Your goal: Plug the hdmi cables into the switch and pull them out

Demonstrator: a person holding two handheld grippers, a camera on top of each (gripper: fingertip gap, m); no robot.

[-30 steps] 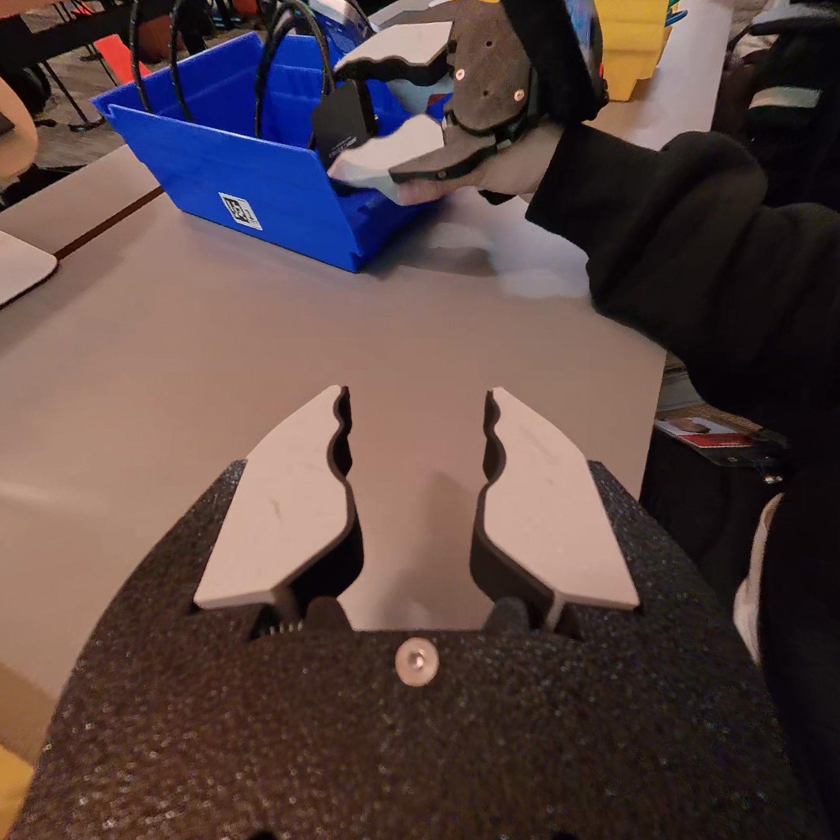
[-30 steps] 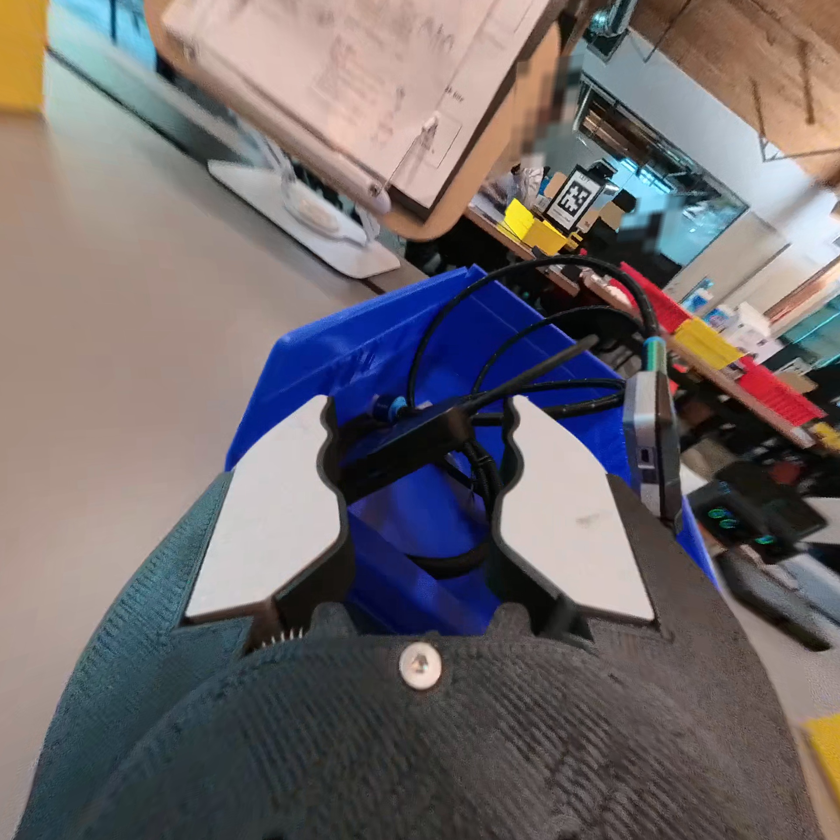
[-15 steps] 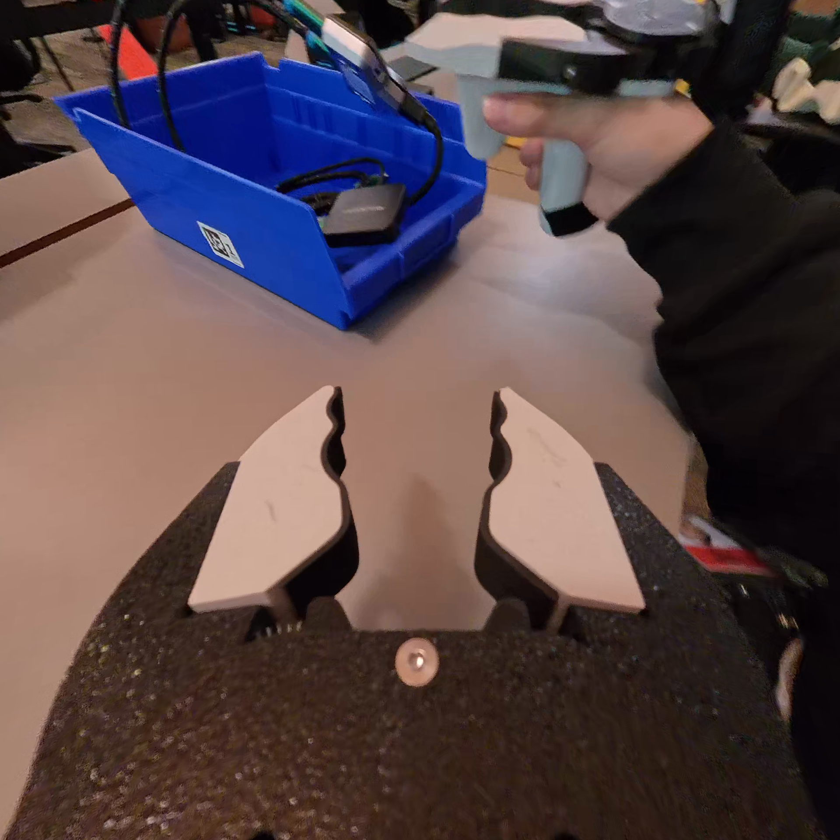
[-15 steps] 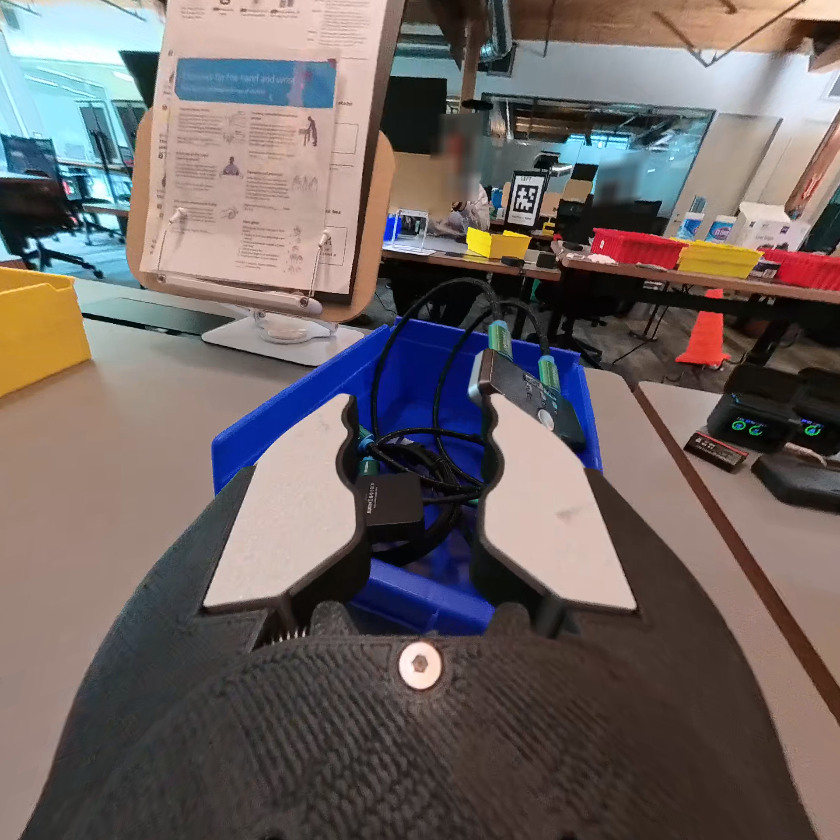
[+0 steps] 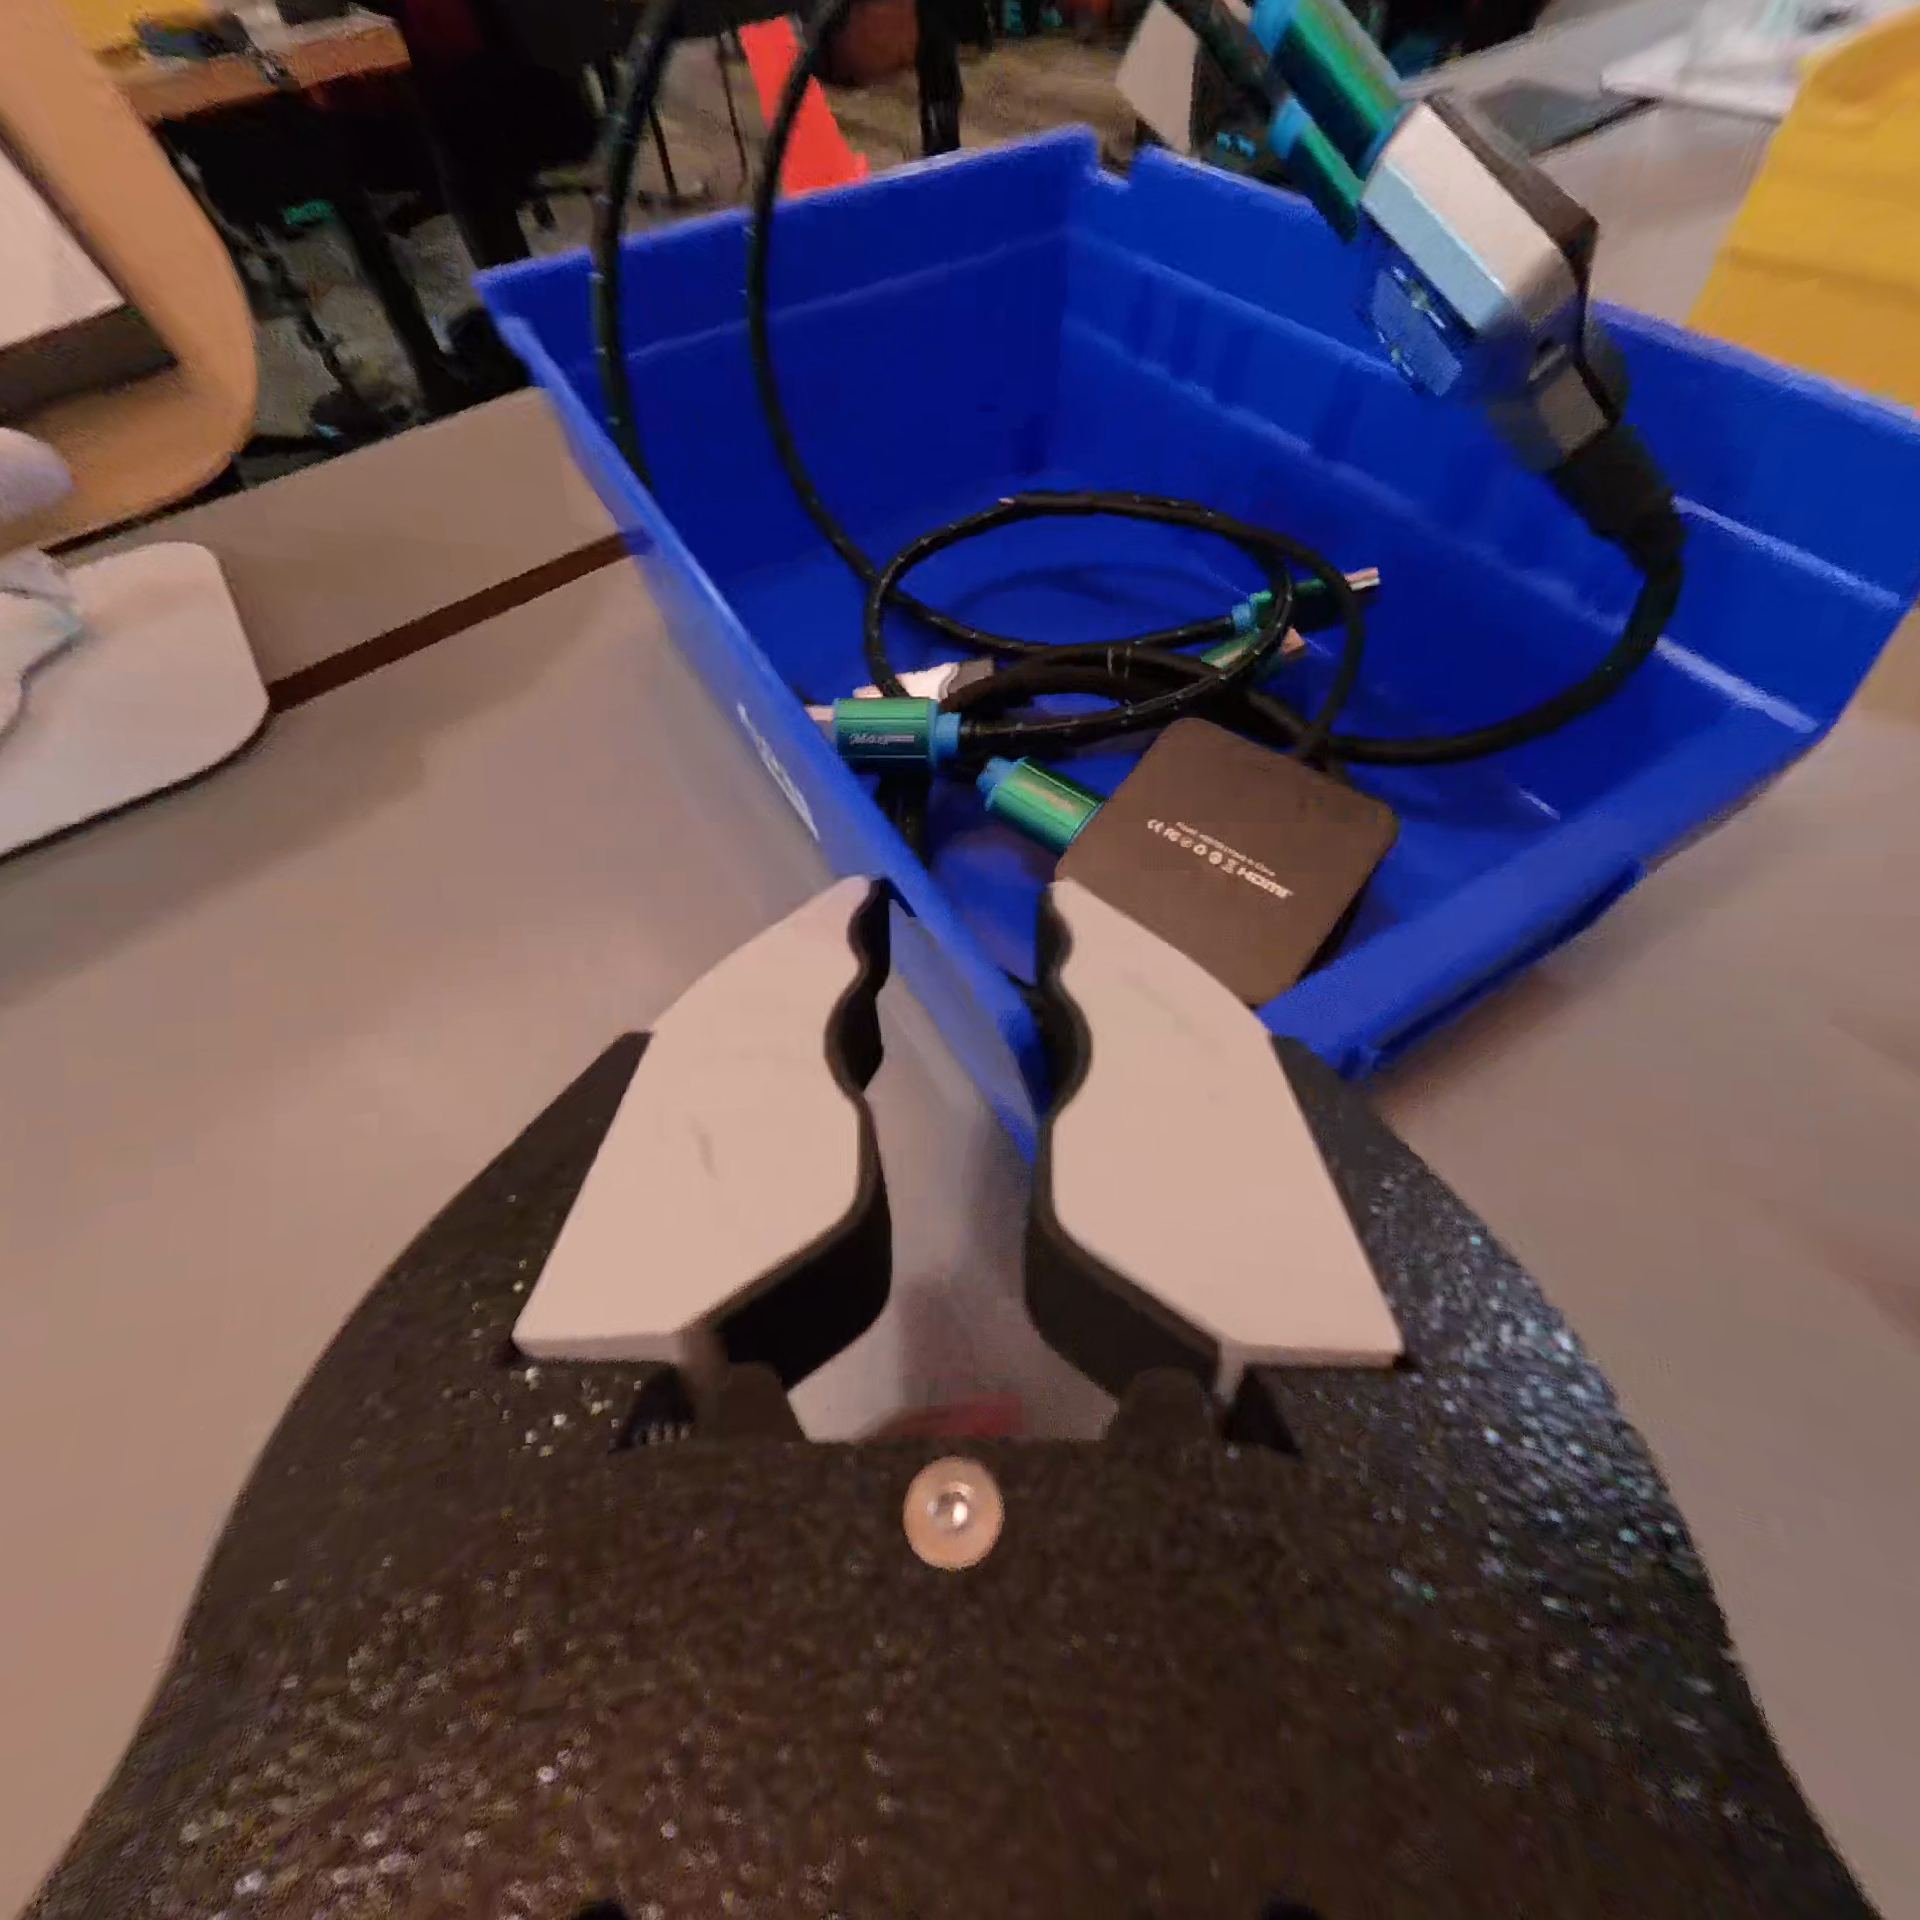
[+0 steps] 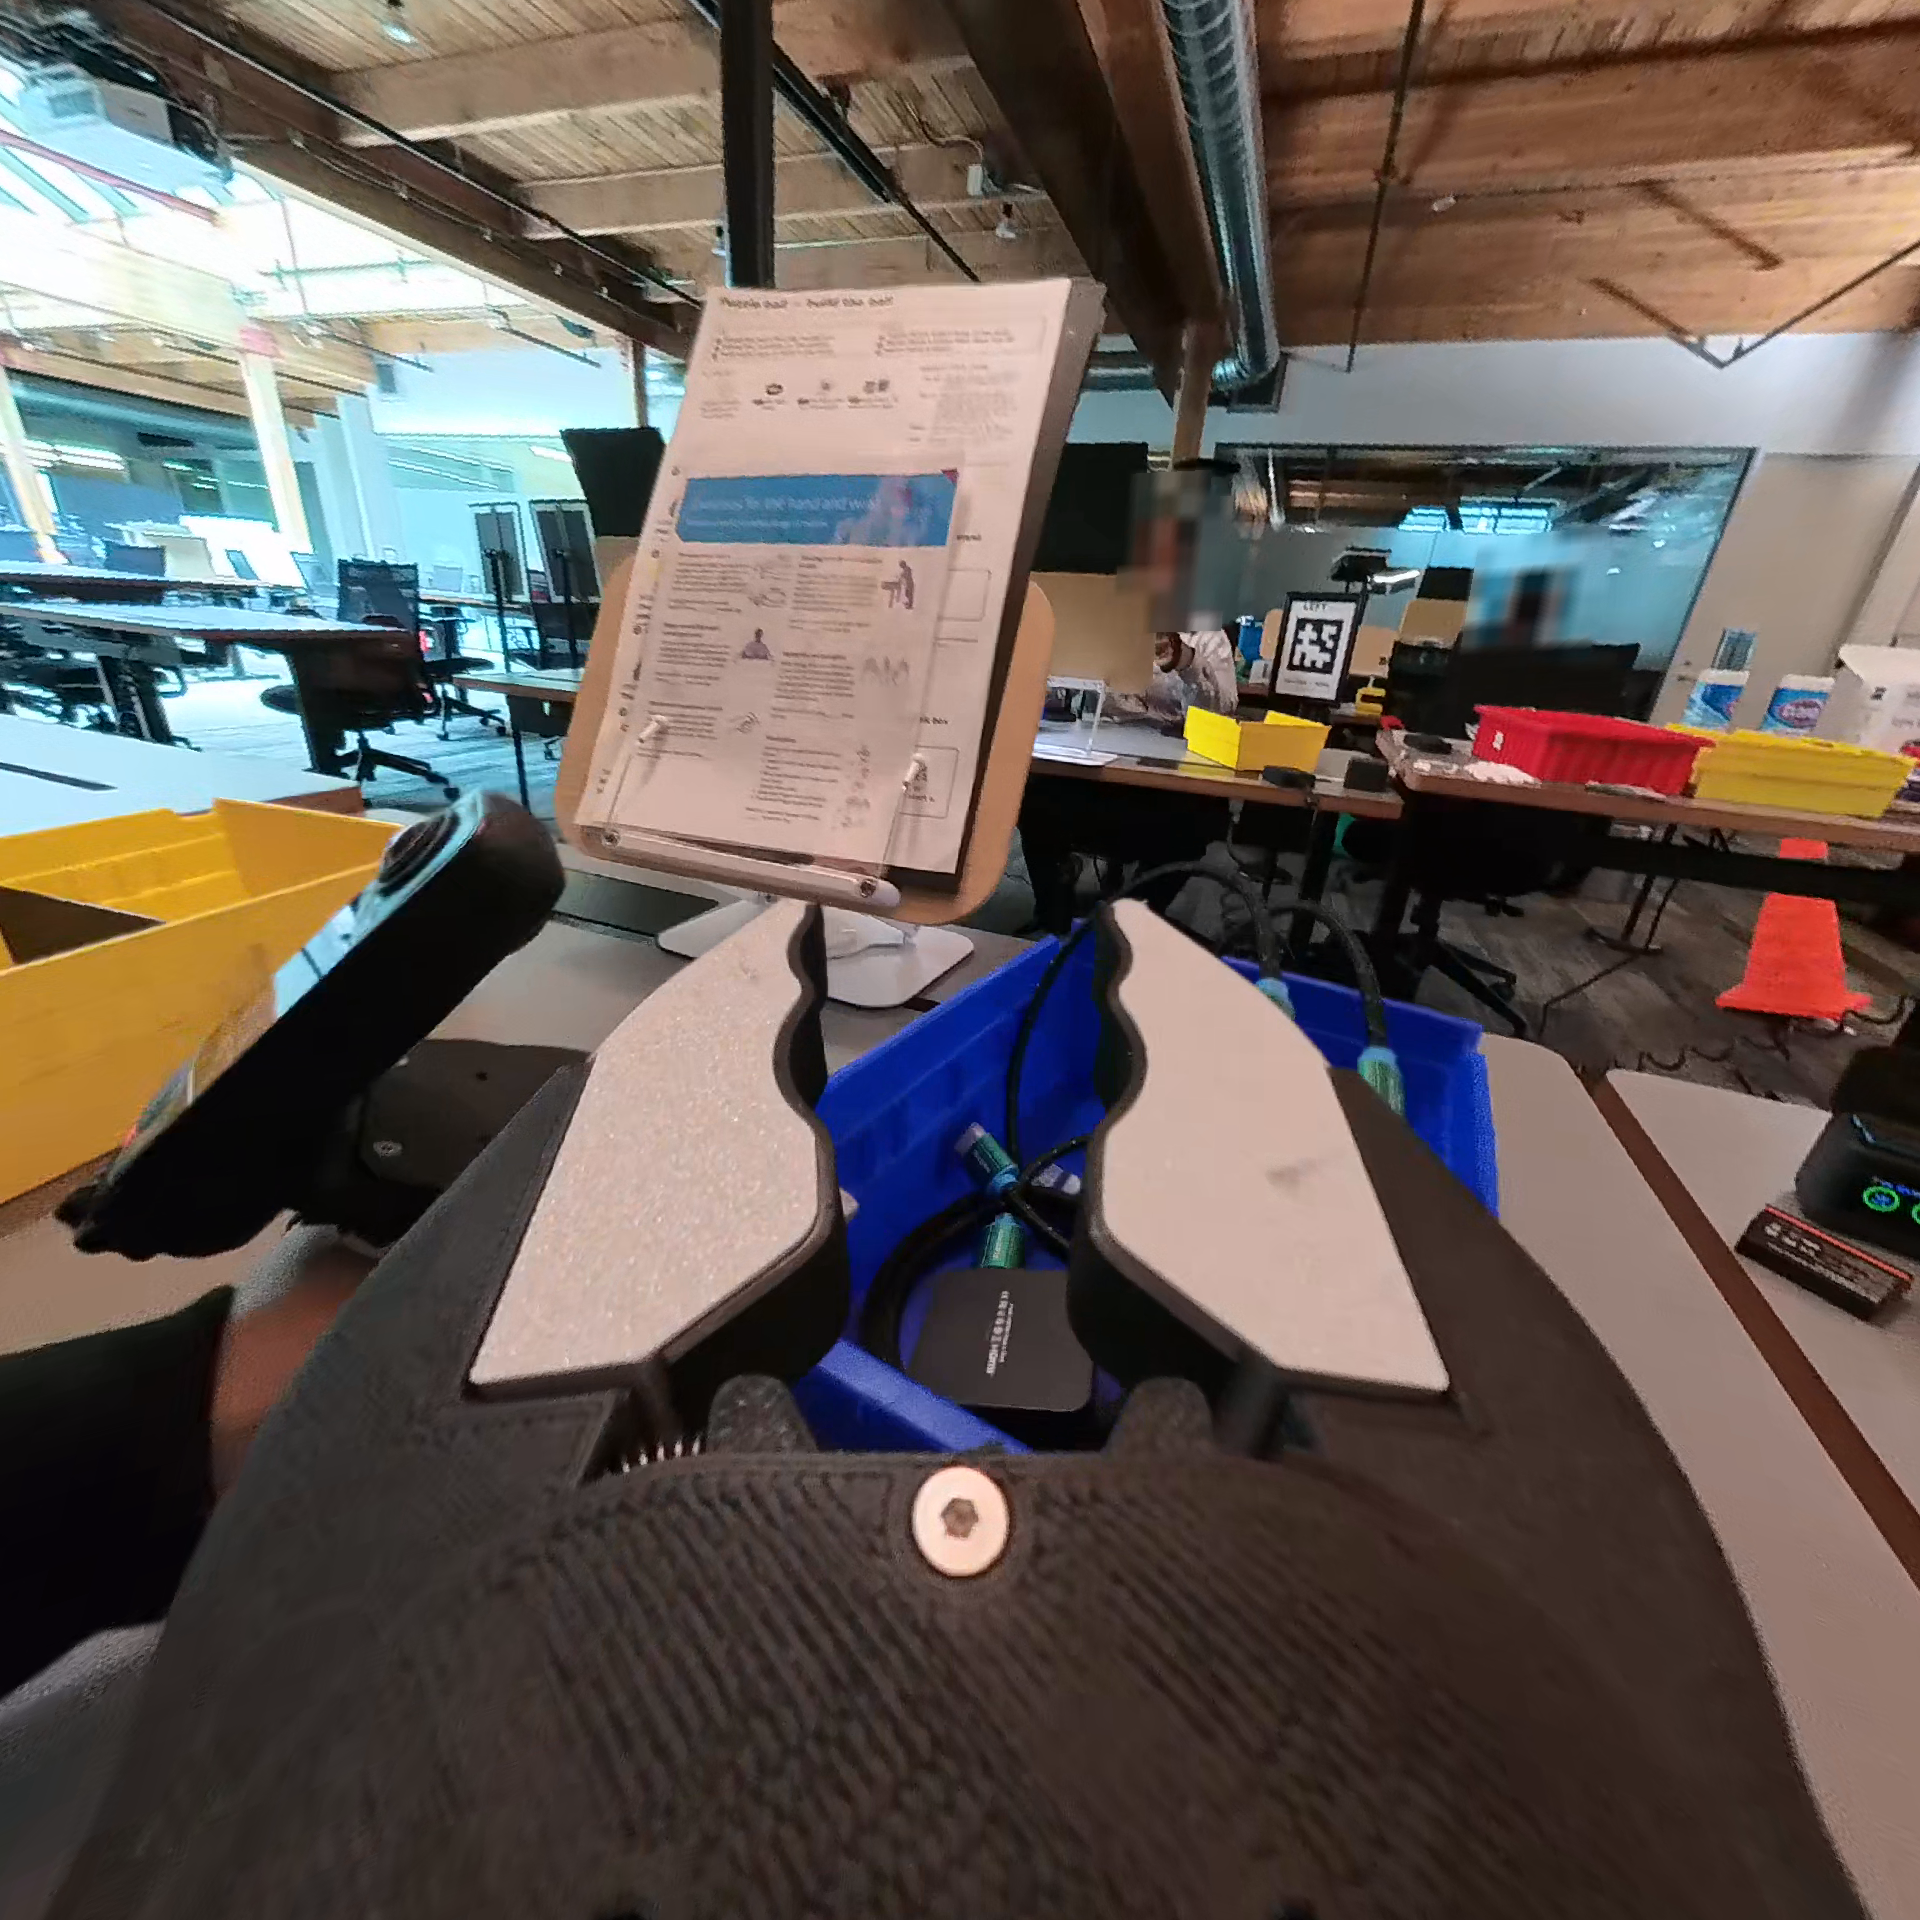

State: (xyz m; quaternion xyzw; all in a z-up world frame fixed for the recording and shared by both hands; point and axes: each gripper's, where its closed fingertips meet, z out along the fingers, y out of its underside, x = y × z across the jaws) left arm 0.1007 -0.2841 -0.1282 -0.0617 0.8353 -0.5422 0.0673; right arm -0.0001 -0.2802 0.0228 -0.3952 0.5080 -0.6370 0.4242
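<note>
A blue bin [image 5: 935, 312] stands on the grey table [image 5: 312, 1039]. In it lie a black square switch box [image 5: 1236, 862], coiled black HDMI cables [image 5: 1091, 665] and loose green plugs [image 5: 888, 732]. A silver switch [image 5: 1465, 239] with two green plugs in it is propped at the bin's far right rim. My left gripper [image 5: 961, 914] is open and empty, its fingers on either side of the bin's near wall. My right gripper [image 6: 956, 935] is open and empty above the bin [image 6: 914, 1081], with the black box [image 6: 1003, 1351] below it.
A yellow bin [image 6: 125, 935] stands at the left, and a document stand [image 6: 821, 623] behind the blue bin. The black camera body on the left hand-held tool [image 6: 312, 1018] shows at the left. Small black devices [image 6: 1860, 1195] sit on the right table.
My left gripper moved forward to the bin's near wall. My right gripper tilted up and left the left wrist view. The black box, between the right fingers a second ago, lies in the bin.
</note>
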